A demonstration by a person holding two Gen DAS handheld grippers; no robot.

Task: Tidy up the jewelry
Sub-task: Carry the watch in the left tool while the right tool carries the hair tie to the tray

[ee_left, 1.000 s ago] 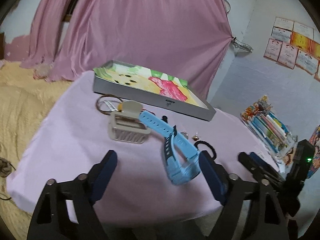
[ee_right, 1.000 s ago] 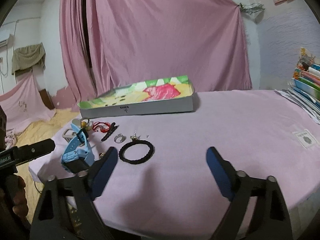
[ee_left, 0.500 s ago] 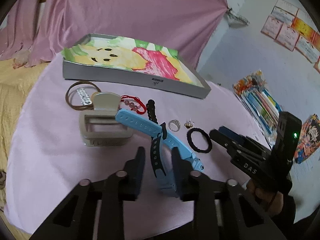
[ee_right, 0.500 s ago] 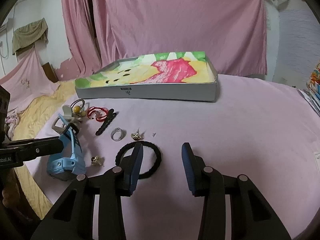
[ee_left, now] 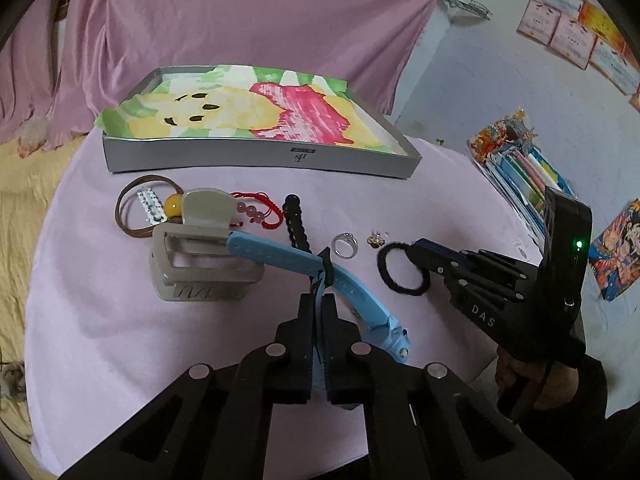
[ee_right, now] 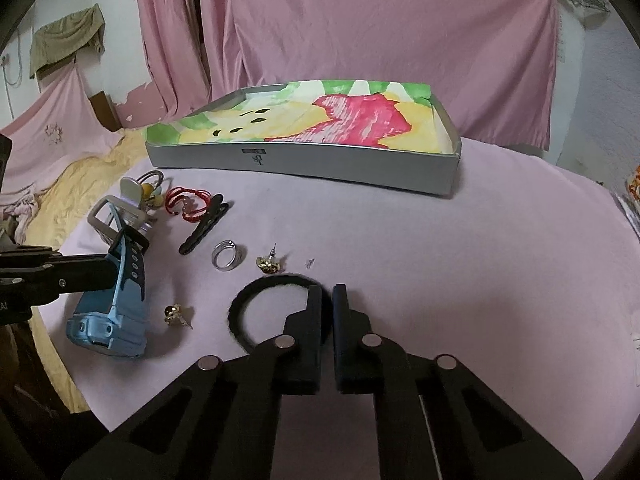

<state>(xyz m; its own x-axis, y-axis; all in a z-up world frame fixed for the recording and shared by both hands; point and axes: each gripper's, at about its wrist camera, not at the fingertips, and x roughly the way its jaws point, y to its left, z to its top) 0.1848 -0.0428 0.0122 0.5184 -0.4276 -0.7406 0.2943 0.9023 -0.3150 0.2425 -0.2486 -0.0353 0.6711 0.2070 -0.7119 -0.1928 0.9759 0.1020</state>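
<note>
Nearest us, our left gripper (ee_left: 318, 312) has its jaws closed on one strap of the blue watch (ee_left: 376, 316), whose case rests on the pink cloth (ee_left: 100, 320) near the table's front edge. The strap is rubbery and bends, so we judge a grip close to the case would stop it swinging. Our right gripper (ee_right: 327, 300) has its jaws nearly together over the black hair tie (ee_right: 256, 292); whether they pinch it we cannot tell. It is soft and light, easy to take anywhere on the loop. Beyond lie a silver ring (ee_right: 227, 255), small and likely slippery, then the shallow tray (ee_right: 304, 162).
</note>
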